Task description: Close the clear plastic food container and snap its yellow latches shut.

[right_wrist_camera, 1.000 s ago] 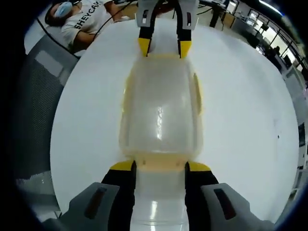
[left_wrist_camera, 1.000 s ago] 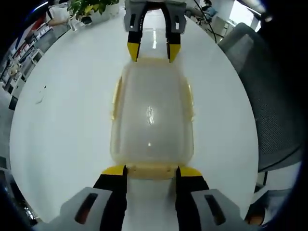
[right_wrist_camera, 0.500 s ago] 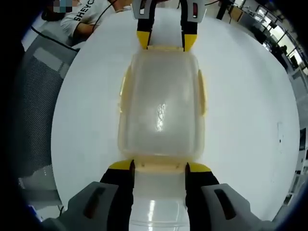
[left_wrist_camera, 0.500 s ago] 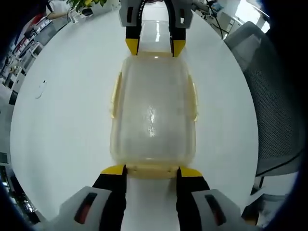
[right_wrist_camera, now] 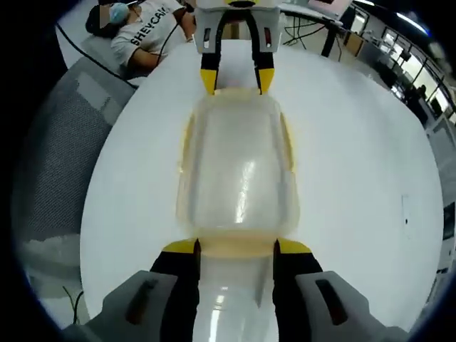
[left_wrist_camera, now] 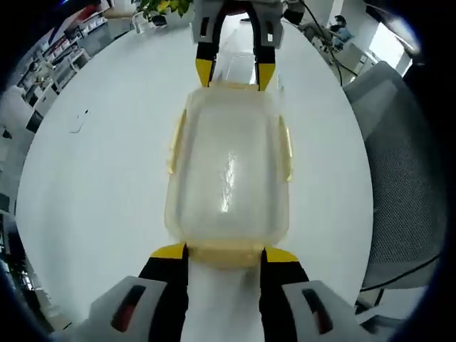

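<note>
At the bottom of the left gripper view, the left tool stands with its yellow-tipped jaws spread about as wide as one short end of the clear plastic container, the tips at the two corners of the near yellow latch; whether they touch it cannot be told, and the tool holds nothing. The container lies in mid-frame on the white desk, lid on, long axis running up the picture. Side latches lie along the left and right edges, and whether they are snapped down is not clear. At the upper centre the right tool meets the far short end the same way, jaws parted at the corners of the far latch.

The right gripper view mirrors this: the right tool at the bottom, jaws apart and empty at the near latch, the container in the centre on the desk, the left tool at the upper centre. A seated person shows at the upper left, a mesh chair at the left edge.

The box appears empty, so it is likely light and apt to slide on the glossy desk; its thin walls probably flex. Bracing it from both ends and pressing on the stiffer yellow latches, not the clear lid, looks the sound hold.
</note>
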Demonstrator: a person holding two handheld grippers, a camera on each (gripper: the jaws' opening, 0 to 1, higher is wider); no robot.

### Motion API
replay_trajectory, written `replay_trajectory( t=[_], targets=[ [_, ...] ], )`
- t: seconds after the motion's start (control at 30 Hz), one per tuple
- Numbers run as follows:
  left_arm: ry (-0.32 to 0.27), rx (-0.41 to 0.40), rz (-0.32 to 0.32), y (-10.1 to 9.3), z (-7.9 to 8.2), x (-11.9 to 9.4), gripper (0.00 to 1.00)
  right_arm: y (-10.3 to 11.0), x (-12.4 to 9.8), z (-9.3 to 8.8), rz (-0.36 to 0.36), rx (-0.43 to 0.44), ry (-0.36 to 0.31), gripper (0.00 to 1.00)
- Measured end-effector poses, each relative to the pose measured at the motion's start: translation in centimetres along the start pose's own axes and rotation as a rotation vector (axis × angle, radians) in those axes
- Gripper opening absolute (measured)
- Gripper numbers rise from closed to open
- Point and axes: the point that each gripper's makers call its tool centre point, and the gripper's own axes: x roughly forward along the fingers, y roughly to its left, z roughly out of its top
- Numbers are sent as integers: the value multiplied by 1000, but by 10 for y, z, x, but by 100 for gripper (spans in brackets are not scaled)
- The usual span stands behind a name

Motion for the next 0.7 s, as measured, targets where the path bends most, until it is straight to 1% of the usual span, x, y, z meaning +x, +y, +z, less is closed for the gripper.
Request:
replay_trajectory(
  t=[0.07,0.1,0.17,0.3,0.37,0.43,0.57,0.7],
  targets=[
    [-6,10,-6,-2,2,-6,33,3,-4,2,3,5,-8,36],
    [-3,19,-8,-3,2,-10,33,6,-6,5,6,15,-25,36],
    [2,15,-18,-5,1,-13,33,10,-9,9,7,28,-38,36],
    [18,39,-14,-7,3,-17,33,15,-14,11,-6,32,-33,36],
    [-1,39,-25,-8,6,-23,33,17,-16,10,-8,35,-35,36],
    [-15,48,-16,-6,9,-27,33,16,-21,10,-17,46,-43,36],
    [-18,55,1,-2,13,-33,33,12,-29,14,-29,38,-48,36],
    [-32,43,10,-1,19,-38,33,9,-36,12,-32,37,-51,36]
  ],
)
